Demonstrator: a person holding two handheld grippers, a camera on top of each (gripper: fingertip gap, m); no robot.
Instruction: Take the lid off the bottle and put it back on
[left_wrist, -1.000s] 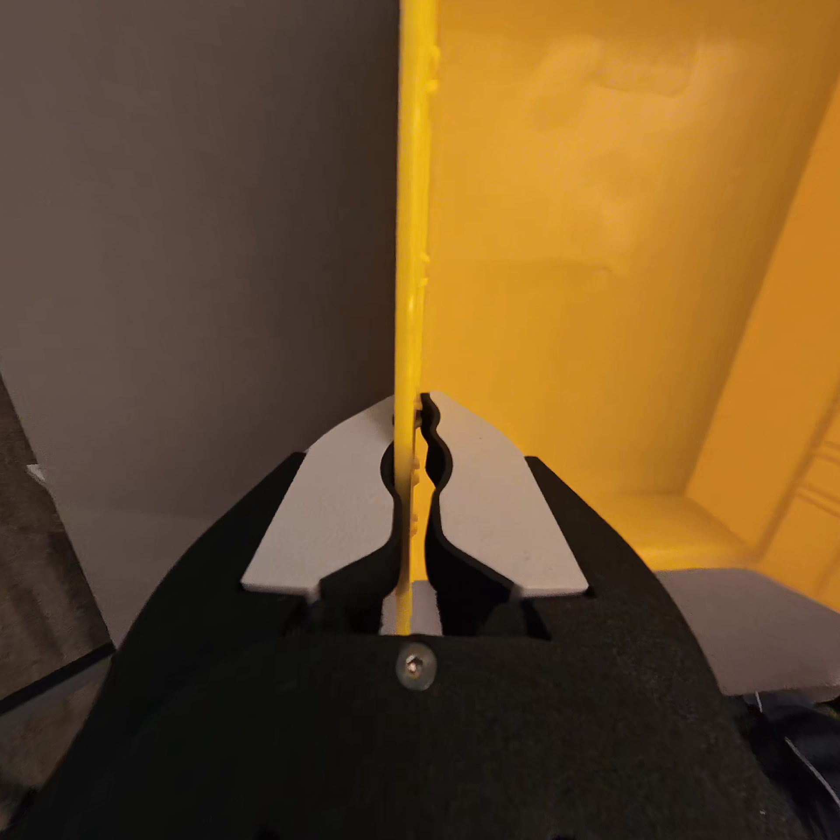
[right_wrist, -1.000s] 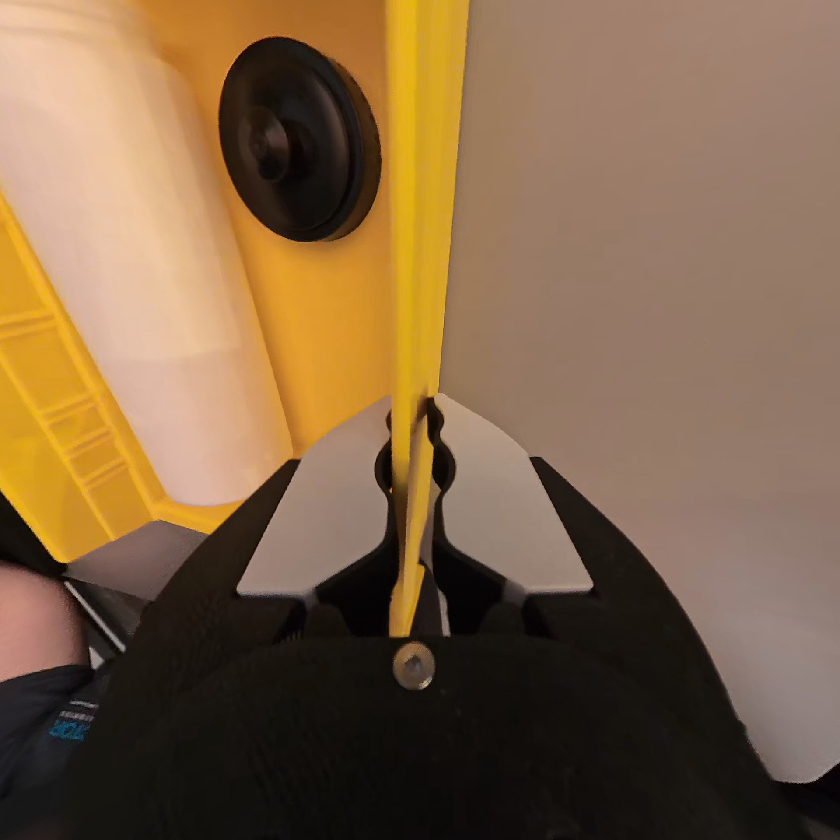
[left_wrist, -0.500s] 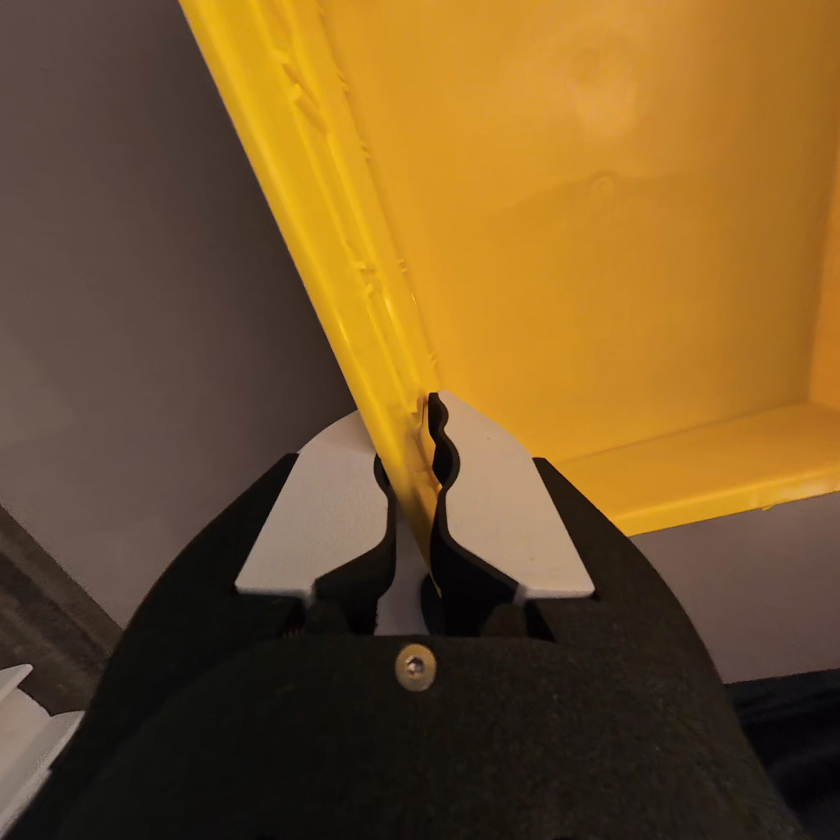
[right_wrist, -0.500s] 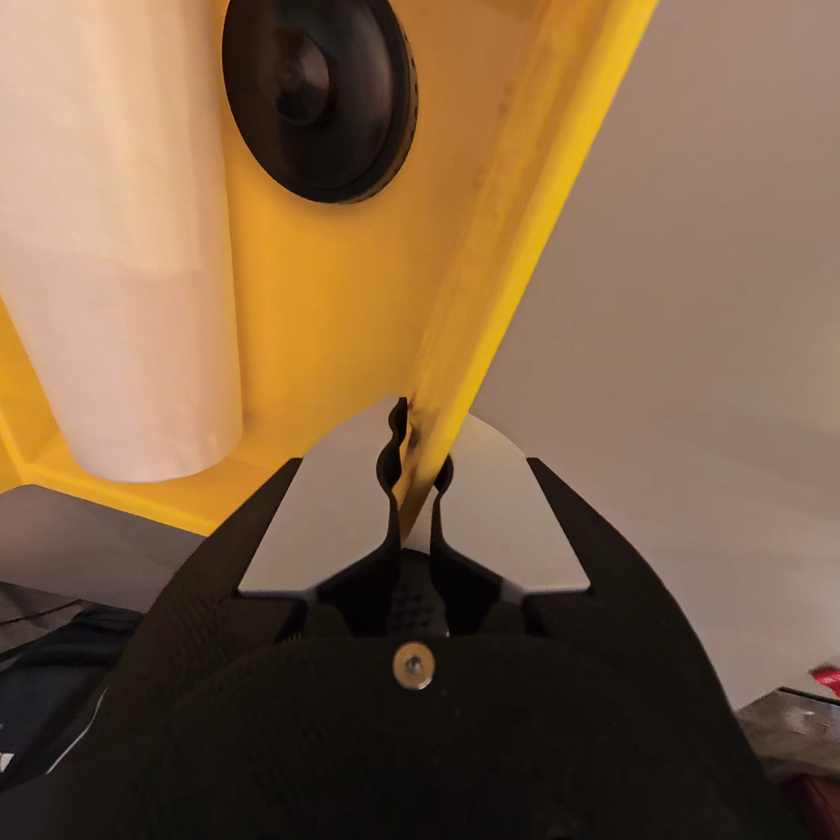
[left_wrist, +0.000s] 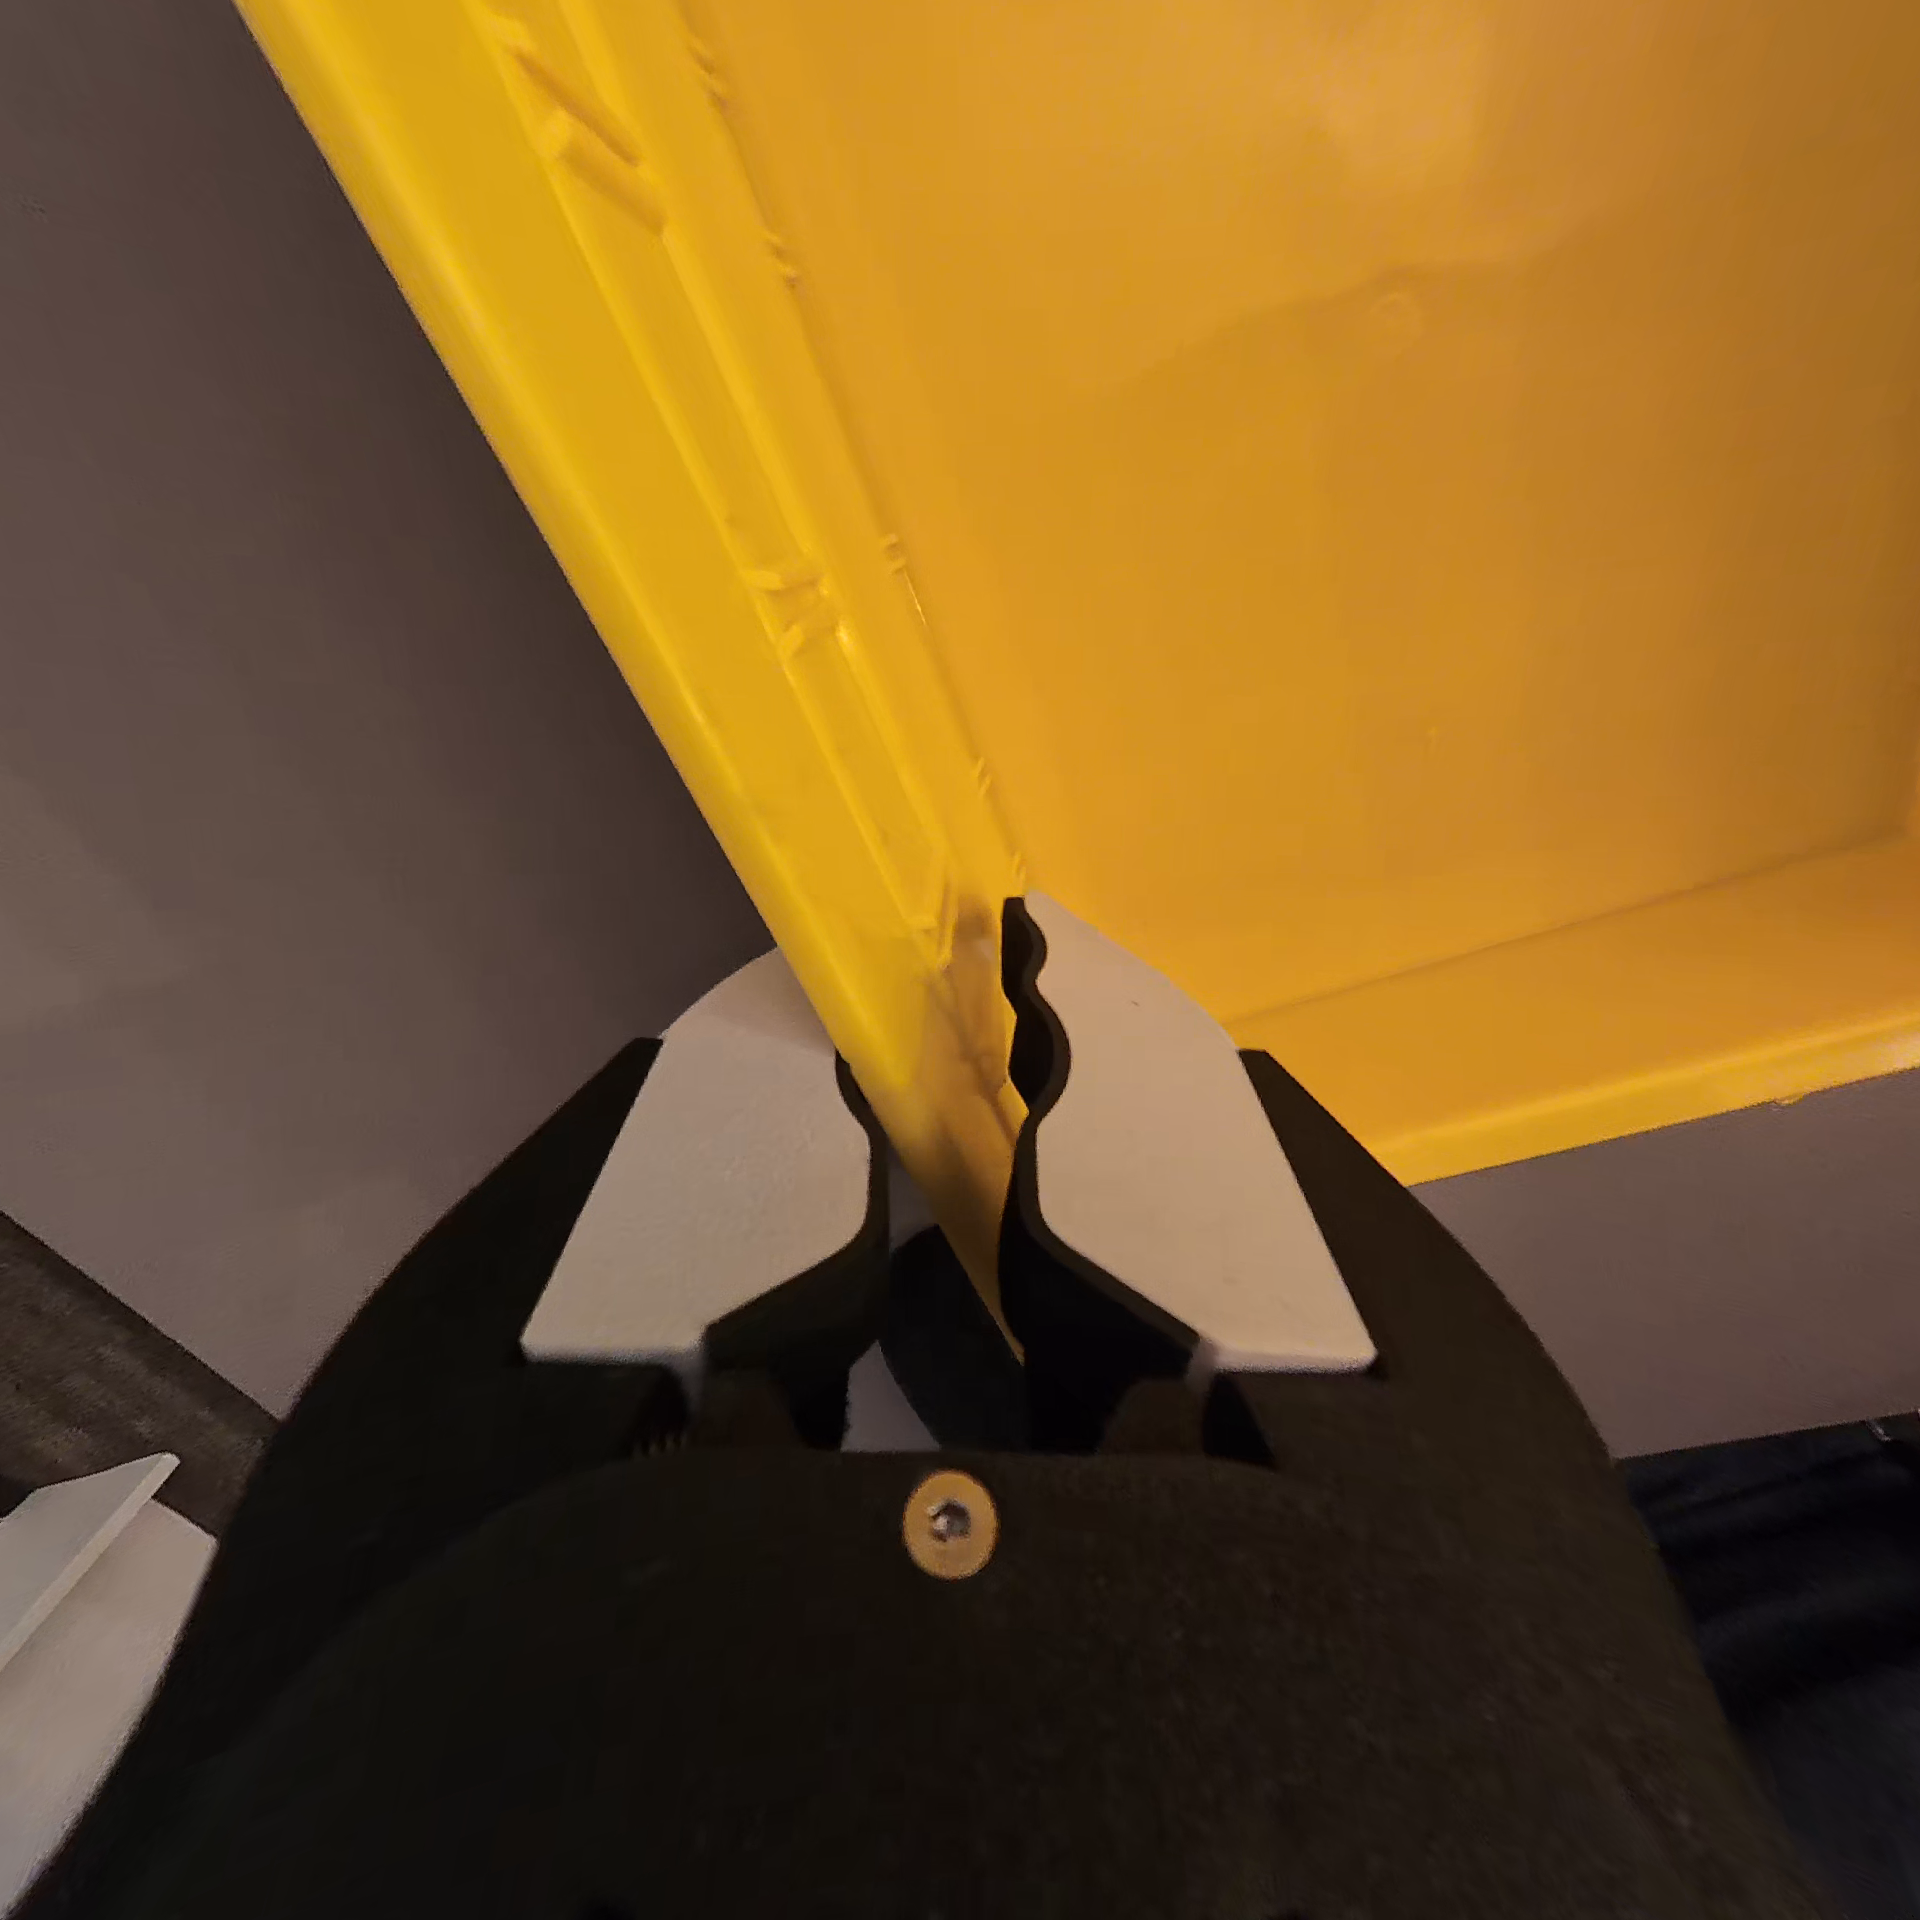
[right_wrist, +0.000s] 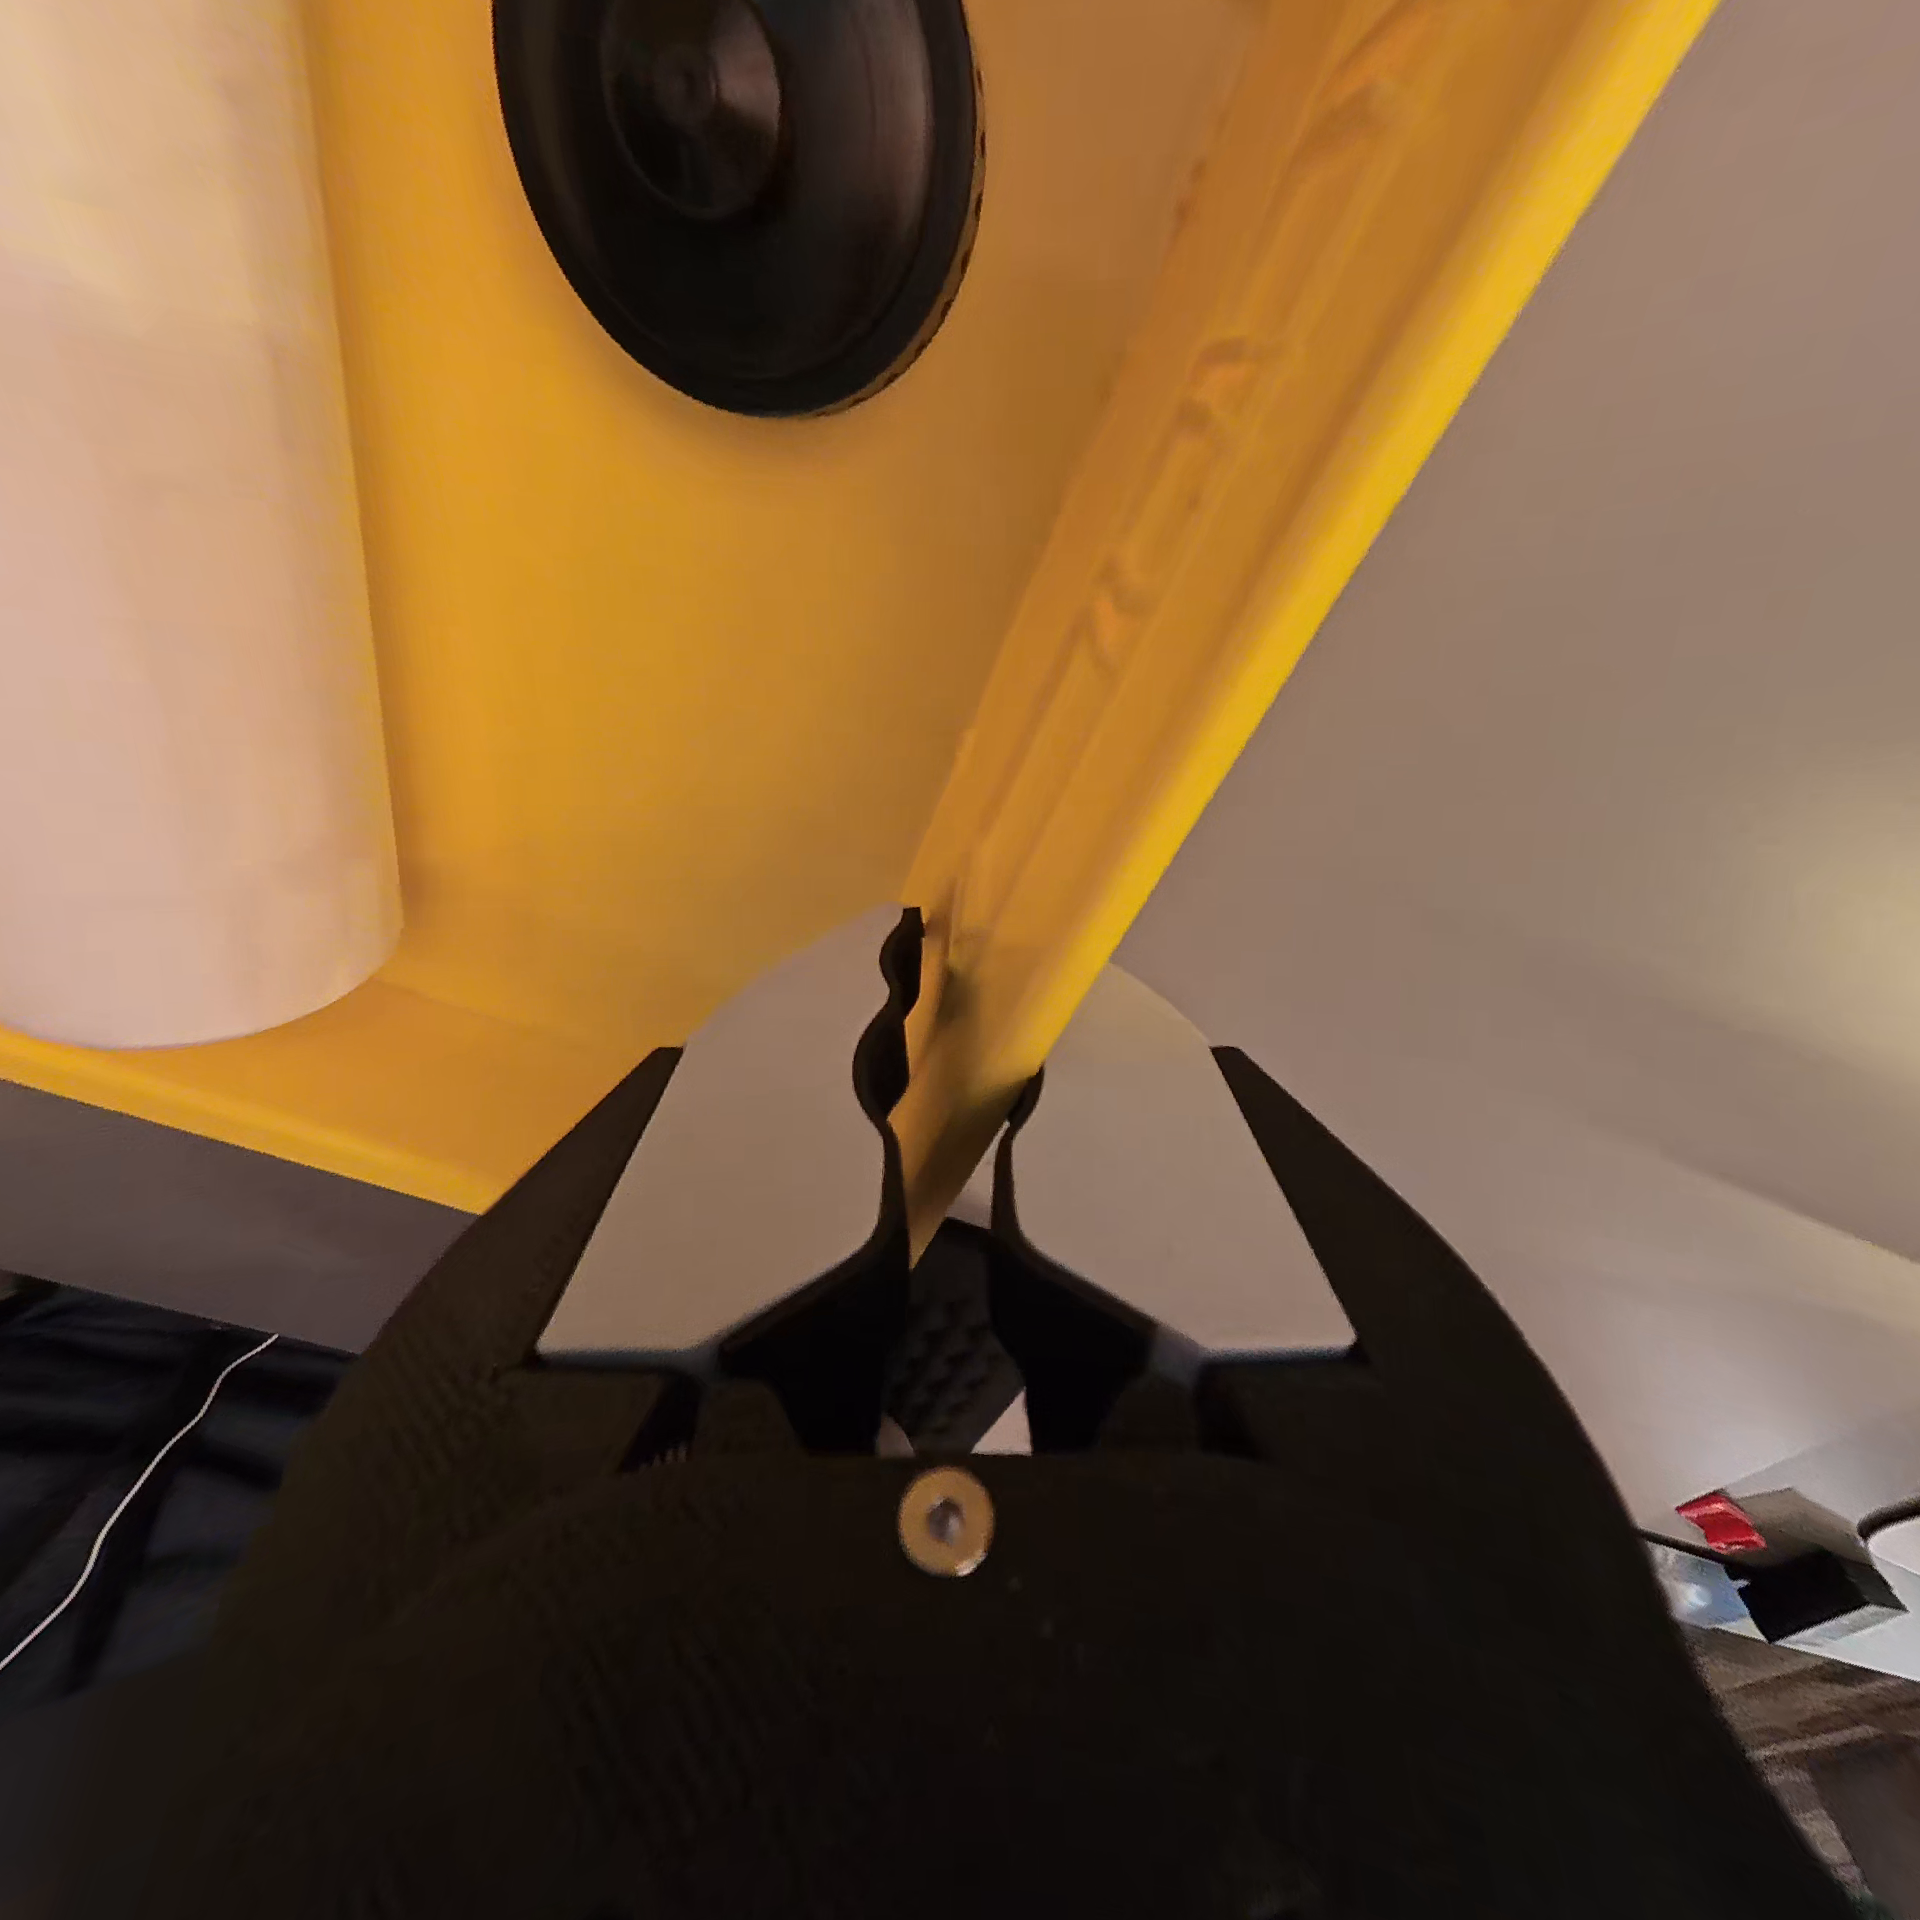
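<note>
Our left tongs are clenched on the rim of the yellow bin, the wall pinched between both fingers; our right tongs grip the opposite rim the same way. Inside the bin, in the right wrist view, a white bottle lies along the floor toward the near corner, and its black lid sits beside it, off the bottle, toward the rim we hold. The bin rests on a pale desk. A black box with a red tab lies beyond the desk's edge.
</note>
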